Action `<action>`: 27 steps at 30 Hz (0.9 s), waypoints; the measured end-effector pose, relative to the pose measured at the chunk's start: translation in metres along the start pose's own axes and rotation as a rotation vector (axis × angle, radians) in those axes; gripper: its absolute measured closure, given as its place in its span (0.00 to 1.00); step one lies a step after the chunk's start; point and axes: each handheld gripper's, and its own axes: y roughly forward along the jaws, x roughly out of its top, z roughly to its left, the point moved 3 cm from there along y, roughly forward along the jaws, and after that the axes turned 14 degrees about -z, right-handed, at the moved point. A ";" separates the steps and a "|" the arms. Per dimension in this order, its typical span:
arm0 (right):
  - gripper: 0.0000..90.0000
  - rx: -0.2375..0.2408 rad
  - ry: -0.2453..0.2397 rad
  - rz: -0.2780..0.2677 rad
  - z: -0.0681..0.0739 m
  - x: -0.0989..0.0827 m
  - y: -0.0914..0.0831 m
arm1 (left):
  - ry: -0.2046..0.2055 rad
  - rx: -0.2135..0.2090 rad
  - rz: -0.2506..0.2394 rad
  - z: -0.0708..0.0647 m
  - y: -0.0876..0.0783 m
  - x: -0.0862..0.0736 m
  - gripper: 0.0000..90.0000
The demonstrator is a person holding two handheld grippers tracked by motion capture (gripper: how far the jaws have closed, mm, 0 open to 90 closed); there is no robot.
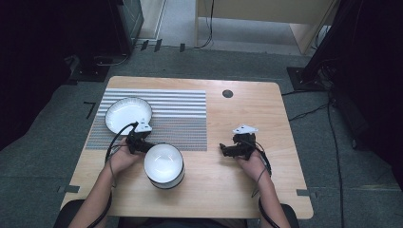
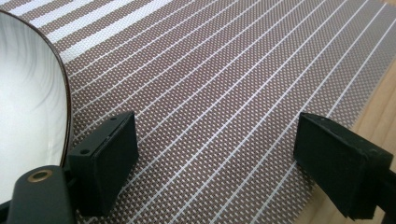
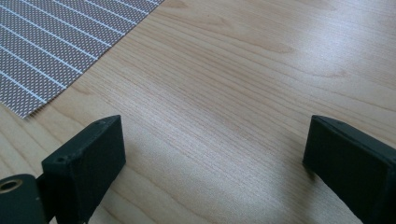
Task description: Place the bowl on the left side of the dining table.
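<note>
A white plate (image 1: 127, 114) with a dark rim lies on the left part of a brown-and-white striped placemat (image 1: 183, 116). In front of the mat, a white bowl (image 1: 164, 162) with a dark outer wall stands on the wooden table (image 1: 228, 190). My left gripper (image 1: 142, 143) rests between plate and bowl. Its jaws stand wide open over the placemat (image 2: 224, 84) with nothing between them, and the plate (image 2: 25, 107) lies just left of its left jaw. My right gripper (image 1: 227, 150) hovers over bare wood to the right of the mat, open and empty (image 3: 212, 149).
A small dark round hole (image 1: 227, 93) sits near the table's far edge. The placemat's corner (image 3: 51, 51) reaches into the upper left of the right gripper view. Cables run across the grey floor (image 1: 313, 111) on the right, and dark stands rise at both sides.
</note>
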 end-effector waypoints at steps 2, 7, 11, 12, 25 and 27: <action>0.05 0.000 0.000 0.000 0.000 0.000 0.000 | -0.008 0.007 0.013 -0.001 0.001 0.002 0.15; 0.05 0.000 0.000 0.000 0.000 0.000 0.000 | -0.020 0.008 0.030 0.000 0.001 0.003 0.15; 0.05 0.000 0.000 0.000 0.000 0.000 0.000 | -0.045 0.000 0.040 0.000 0.000 0.005 0.15; 0.05 0.000 0.000 0.000 0.000 0.000 0.000 | -0.053 -0.002 0.042 0.000 0.000 0.005 0.15; 0.05 0.000 0.000 0.000 0.000 0.000 0.000 | -0.055 -0.032 0.115 -0.002 -0.008 0.011 0.24; 0.05 0.001 -0.001 0.000 0.000 0.000 0.000 | -0.066 -0.032 0.120 -0.001 -0.009 0.011 0.24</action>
